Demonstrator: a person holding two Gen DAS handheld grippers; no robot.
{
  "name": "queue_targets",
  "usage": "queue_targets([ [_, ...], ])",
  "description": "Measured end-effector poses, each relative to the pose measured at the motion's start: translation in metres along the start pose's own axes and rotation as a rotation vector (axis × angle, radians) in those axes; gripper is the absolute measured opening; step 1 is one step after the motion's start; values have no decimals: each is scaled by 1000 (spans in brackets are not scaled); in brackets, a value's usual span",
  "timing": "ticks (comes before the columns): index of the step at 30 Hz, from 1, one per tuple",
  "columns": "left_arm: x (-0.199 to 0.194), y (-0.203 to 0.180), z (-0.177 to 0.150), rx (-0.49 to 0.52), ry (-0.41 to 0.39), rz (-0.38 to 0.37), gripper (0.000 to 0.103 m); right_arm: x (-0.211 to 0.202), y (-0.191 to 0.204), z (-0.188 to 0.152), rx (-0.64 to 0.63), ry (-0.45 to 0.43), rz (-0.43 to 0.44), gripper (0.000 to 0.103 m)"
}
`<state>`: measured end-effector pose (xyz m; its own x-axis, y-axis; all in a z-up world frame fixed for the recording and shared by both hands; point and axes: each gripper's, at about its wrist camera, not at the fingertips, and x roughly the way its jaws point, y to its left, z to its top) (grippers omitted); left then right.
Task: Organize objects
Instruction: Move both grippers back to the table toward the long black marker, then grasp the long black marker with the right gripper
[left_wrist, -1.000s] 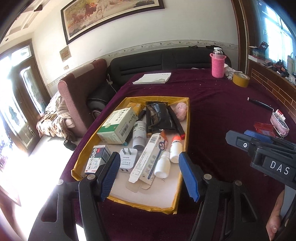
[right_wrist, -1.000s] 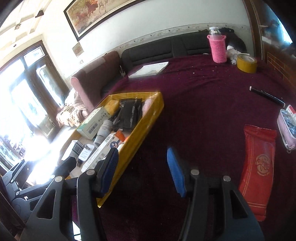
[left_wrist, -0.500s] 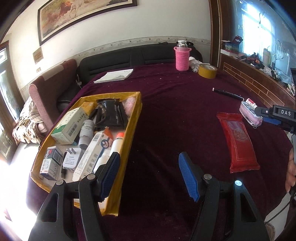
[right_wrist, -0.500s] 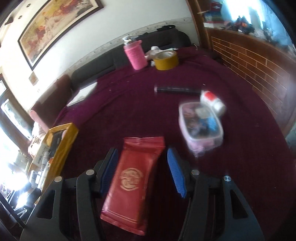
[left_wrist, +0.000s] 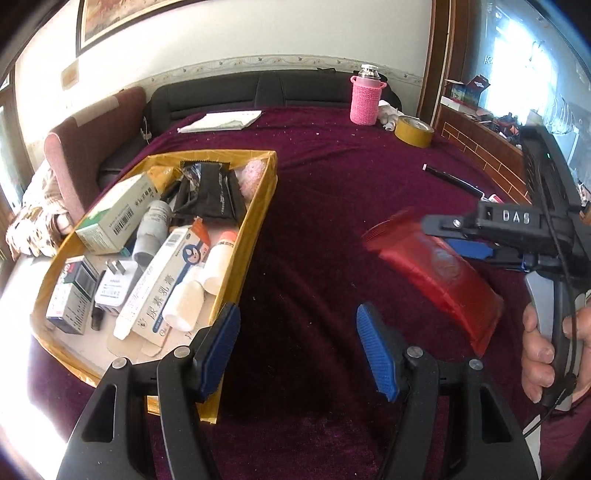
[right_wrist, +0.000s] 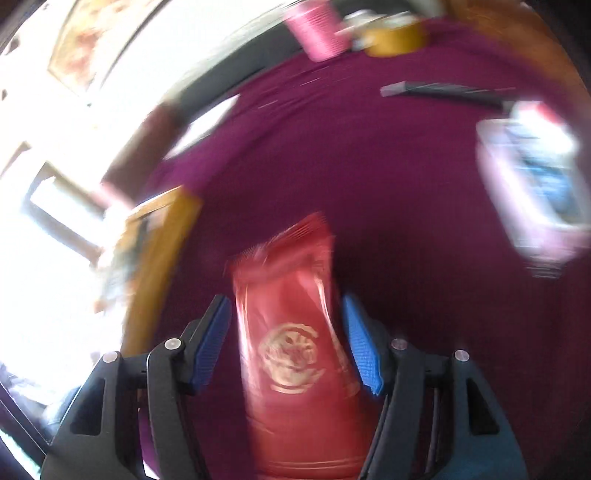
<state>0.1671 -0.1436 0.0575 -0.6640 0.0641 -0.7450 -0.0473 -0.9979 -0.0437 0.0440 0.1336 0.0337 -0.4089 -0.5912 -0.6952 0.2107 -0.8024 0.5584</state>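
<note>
Now the right gripper (right_wrist: 286, 347) has lifted the red packet (right_wrist: 295, 332) off the tablecloth (right_wrist: 369, 166).

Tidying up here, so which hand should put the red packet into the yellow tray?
Right. The red packet already sits between its fingers, whereas the left gripper is open and holds nothing beside the yellow tray.

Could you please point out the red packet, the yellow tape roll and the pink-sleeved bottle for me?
red packet (right_wrist: 291, 350): right wrist view, gold emblem.
yellow tape roll (left_wrist: 413, 132): left wrist view, outer side.
pink-sleeved bottle (left_wrist: 365, 99): left wrist view, knitted sleeve.
</note>
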Motion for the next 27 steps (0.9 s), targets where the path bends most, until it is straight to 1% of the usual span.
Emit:
queue_targets([
  [1,1,1,-1,0,2,-7,60,1,9,3,-21,14,29,62],
  [2,1,1,-1,3,1,-13,60,-4,14,6,-40,5,30,62],
  [4,-1,3,-1,9,-8,-21,60,-23,14,19,-73,-52,-13,62],
  [6,-1,4,-1,15,-15,-40,60,-48,3,37,-85,-118,-112,62],
  [7,-1,6,-1,16,-18,-46,60,-62,-8,48,-93,-151,-198,62],
  [9,2,8,1,7,-23,-64,60,-81,-26,65,-94,-193,-325,62],
  [10,4,9,2,1,-20,-76,60,-89,-37,74,-83,-205,-371,62],
  [11,7,10,3,-5,-13,-87,60,-96,-47,83,-70,-208,-397,62],
  [13,11,10,3,-19,2,-104,60,-95,-58,105,-76,-196,-439,62],
  [15,12,10,2,-26,11,-108,60,-80,-65,126,-122,-164,-501,62],
  [18,12,12,-1,-23,14,-100,60,-38,-74,155,-188,-54,-574,62],
  [19,13,13,-1,-24,16,-100,60,-26,-79,160,-203,-12,-594,62],
  [21,16,15,-1,-26,29,-99,60,-4,-89,170,-229,64,-598,61],
  [23,18,17,1,-28,40,-101,60,11,-99,173,-252,101,-634,63],
  [24,18,16,3,-27,42,-101,60,16,-104,174,-267,103,-661,63],
  [25,18,16,4,-22,37,-95,60,17,-108,174,-264,114,-659,58],
  [27,18,14,7,-13,23,-83,60,13,-115,173,-218,109,-582,41],
])
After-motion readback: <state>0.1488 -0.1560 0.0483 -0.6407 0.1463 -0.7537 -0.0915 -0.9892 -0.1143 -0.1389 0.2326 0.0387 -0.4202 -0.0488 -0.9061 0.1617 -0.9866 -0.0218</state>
